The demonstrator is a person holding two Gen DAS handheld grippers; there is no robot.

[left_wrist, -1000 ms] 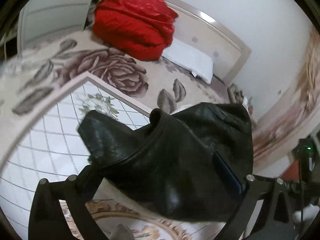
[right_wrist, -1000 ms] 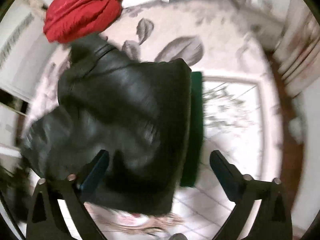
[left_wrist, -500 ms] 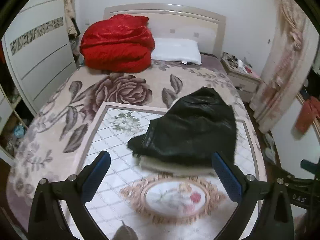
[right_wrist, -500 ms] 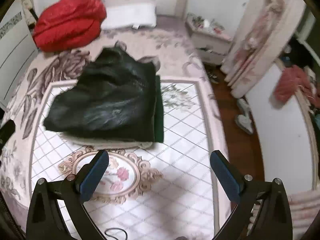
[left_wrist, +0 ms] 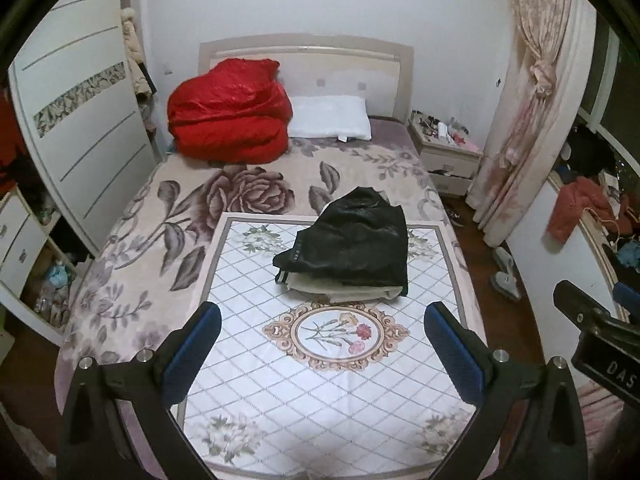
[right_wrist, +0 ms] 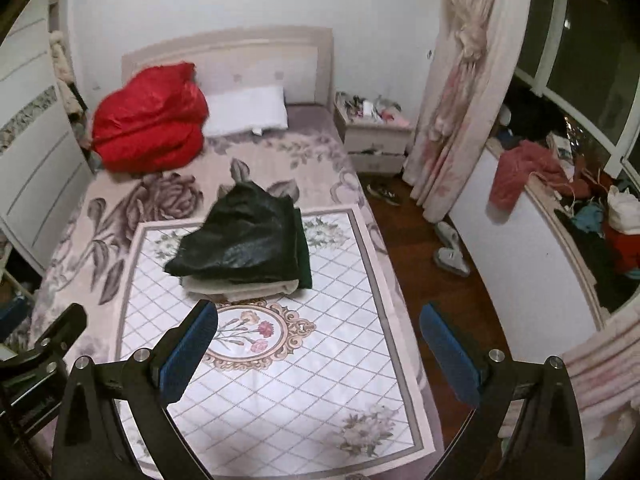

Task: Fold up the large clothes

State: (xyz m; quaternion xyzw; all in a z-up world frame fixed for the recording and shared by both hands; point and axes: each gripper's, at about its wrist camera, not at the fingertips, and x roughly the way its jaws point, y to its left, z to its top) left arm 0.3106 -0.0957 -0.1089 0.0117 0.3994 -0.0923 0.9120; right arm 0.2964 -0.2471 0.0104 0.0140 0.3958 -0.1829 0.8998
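A folded black leather jacket (left_wrist: 352,240) lies on top of a small stack of folded clothes, cream and dark green, on the white patterned blanket (left_wrist: 328,392) on the bed; it also shows in the right wrist view (right_wrist: 244,236). My left gripper (left_wrist: 320,340) is open and empty, held well back from the stack above the foot of the bed. My right gripper (right_wrist: 318,340) is open and empty too, equally far back. Part of the right gripper body (left_wrist: 600,336) shows at the right edge of the left wrist view.
A red quilt (left_wrist: 228,116) and a white pillow (left_wrist: 328,116) sit at the headboard. A wardrobe (left_wrist: 76,120) stands left. A cluttered nightstand (left_wrist: 444,148), a curtain (left_wrist: 528,120) and slippers (right_wrist: 450,248) on the floor are right.
Both grippers have let go of the black jacket and pulled back far from it. The jacket now rests folded on the stack.
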